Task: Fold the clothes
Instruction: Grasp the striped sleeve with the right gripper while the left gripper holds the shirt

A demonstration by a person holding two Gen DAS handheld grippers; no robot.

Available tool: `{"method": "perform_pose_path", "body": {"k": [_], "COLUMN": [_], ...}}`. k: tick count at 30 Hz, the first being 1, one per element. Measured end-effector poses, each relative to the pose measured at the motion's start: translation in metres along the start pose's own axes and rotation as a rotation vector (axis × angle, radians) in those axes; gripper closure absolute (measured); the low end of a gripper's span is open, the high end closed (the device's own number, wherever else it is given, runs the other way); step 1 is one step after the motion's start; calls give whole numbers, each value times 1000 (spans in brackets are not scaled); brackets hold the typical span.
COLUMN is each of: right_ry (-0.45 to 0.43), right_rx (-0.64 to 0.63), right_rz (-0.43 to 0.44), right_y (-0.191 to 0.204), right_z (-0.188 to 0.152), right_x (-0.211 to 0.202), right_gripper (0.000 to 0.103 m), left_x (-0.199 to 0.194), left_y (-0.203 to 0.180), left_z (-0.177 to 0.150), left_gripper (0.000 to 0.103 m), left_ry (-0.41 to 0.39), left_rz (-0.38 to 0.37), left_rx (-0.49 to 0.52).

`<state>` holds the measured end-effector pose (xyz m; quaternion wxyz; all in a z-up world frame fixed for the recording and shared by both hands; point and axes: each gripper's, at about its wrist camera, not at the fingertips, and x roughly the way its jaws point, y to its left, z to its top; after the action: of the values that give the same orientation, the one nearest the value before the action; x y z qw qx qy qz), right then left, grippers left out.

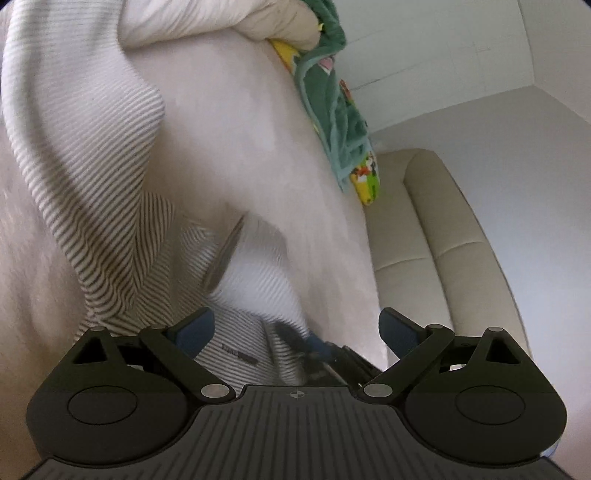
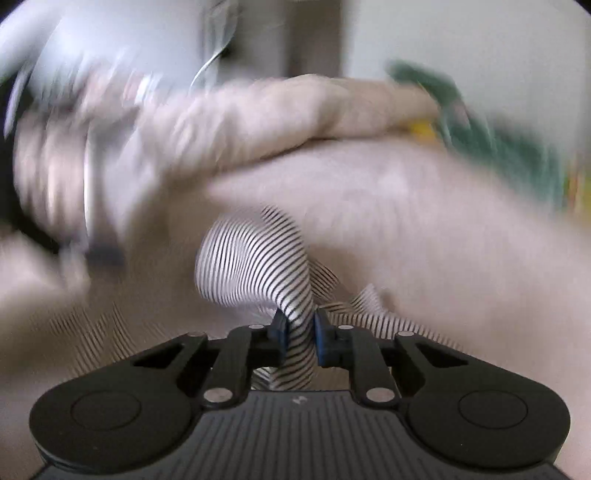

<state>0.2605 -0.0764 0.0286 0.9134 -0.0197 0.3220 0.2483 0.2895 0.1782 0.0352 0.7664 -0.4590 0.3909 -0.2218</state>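
A white garment with thin dark stripes lies crumpled on a pale pinkish bed surface. My left gripper is open, its blue pads spread wide over the striped cloth near a label, holding nothing. In the left wrist view the other gripper's dark tip shows between my fingers, gripping the cloth. My right gripper is shut on a bunched fold of the striped garment, which rises between the blue pads. The right wrist view is heavily blurred.
A cream duvet or pillow and a green patterned blanket lie at the far side of the bed; both also show blurred in the right wrist view. A cream padded headboard or sofa stands at the right, below grey walls.
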Motion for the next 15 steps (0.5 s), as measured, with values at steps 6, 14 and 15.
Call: {"method": "perform_pose_path", "body": {"k": [6,14,15], "right_ry": [8,-30,-55], "right_rx": [198,-81,-142], "right_rz": [129,60,8], "right_y": [-31,-4,-3], "right_z": [0,-26,-32], "right_x": [-3,-55,-70], "right_gripper": [89,51,42], "left_x": [47,57,55], "left_y": [13,8,7], "left_z": [-14,-9,-10], "left_gripper": [5,5,10], "left_ry": [67,-48,-65], "left_rz": [-45,-18,-7], "left_rx": [-66,-31,-14]}}
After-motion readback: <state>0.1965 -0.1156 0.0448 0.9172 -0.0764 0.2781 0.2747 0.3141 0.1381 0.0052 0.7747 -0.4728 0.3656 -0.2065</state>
